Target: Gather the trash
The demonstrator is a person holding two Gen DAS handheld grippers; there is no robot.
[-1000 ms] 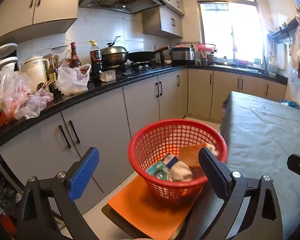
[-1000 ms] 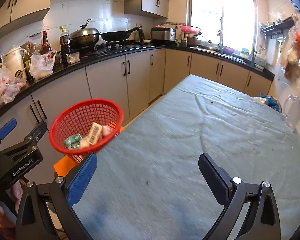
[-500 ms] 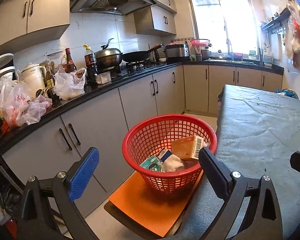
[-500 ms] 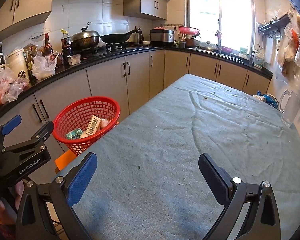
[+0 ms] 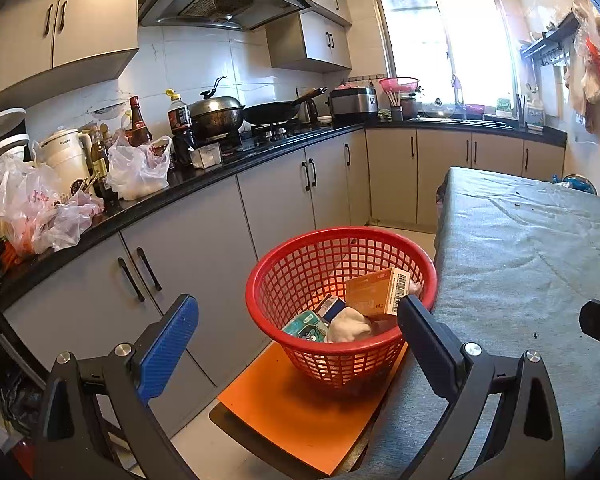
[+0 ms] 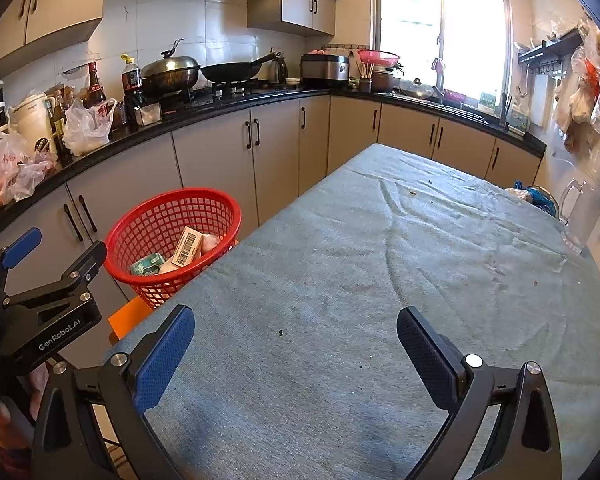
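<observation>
A: Left wrist view first. My left gripper (image 5: 296, 328) is spread wide, holding nothing, and hangs in front of the red mesh basket (image 5: 300, 248). The basket sits on an orange stool (image 5: 300, 416) just beside the table. Inside: an orange carton with a barcode (image 5: 376, 292), a teal packet (image 5: 306, 326), a crumpled white tissue (image 5: 350, 320).

B: Step?

A: I judge collection is near its end; the trash is in the basket.

B: Right wrist view?

A: Right gripper (image 6: 296, 352) is also spread, empty, over the grey-blue tablecloth (image 6: 380, 260). Only dark crumbs (image 6: 280, 333) left, too small to pinch, I think. Next move calls for a check of the far edge, near the clear jug (image 6: 580, 216).

B: Obstacles?

A: Cloth wrinkles, nothing else. The counter bags (image 6: 86, 120) stand well apart.
</observation>
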